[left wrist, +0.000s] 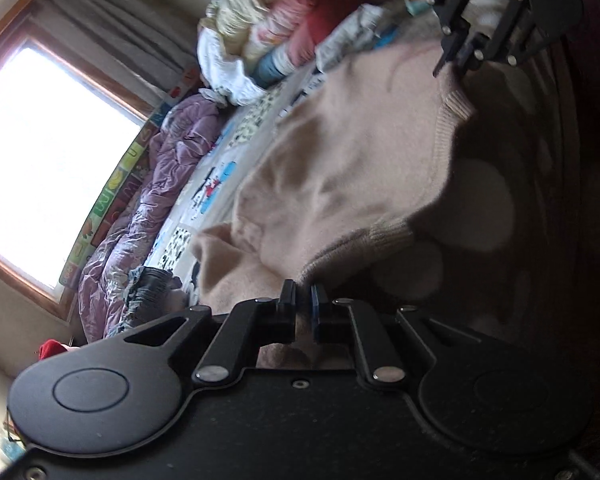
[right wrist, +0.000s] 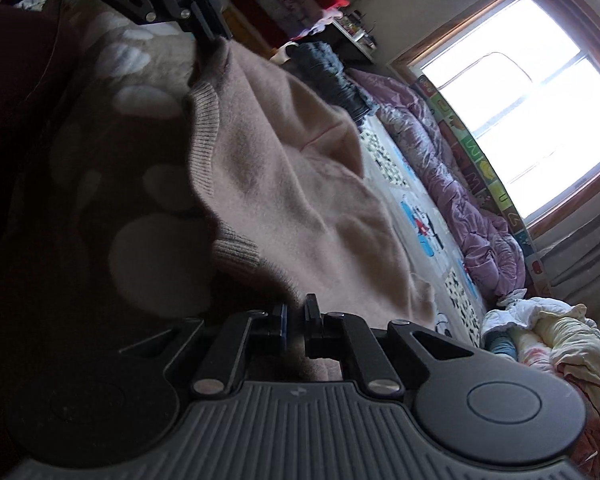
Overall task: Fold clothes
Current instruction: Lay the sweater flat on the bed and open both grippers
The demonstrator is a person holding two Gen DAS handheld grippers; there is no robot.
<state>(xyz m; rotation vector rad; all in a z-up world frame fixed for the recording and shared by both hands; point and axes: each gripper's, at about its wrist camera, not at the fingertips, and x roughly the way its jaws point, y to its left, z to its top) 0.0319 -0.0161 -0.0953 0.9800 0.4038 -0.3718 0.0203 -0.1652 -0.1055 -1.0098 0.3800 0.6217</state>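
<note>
A pink knitted sweater (left wrist: 348,152) with a ribbed hem is held stretched above the bed; it also fills the right wrist view (right wrist: 292,184). My left gripper (left wrist: 303,300) is shut on one end of the hem. My right gripper (right wrist: 296,316) is shut on the other end. In the left wrist view the right gripper (left wrist: 454,62) shows at top right, pinching the fabric. In the right wrist view the left gripper (right wrist: 206,40) shows at top left, pinching the fabric.
A patterned bed sheet (left wrist: 220,168) lies under the sweater. A purple quilt (left wrist: 148,216) lies along the window wall, also in the right wrist view (right wrist: 460,184). A pile of clothes and bedding (left wrist: 260,40) sits at one end. A dark spotted blanket (right wrist: 100,200) is nearby.
</note>
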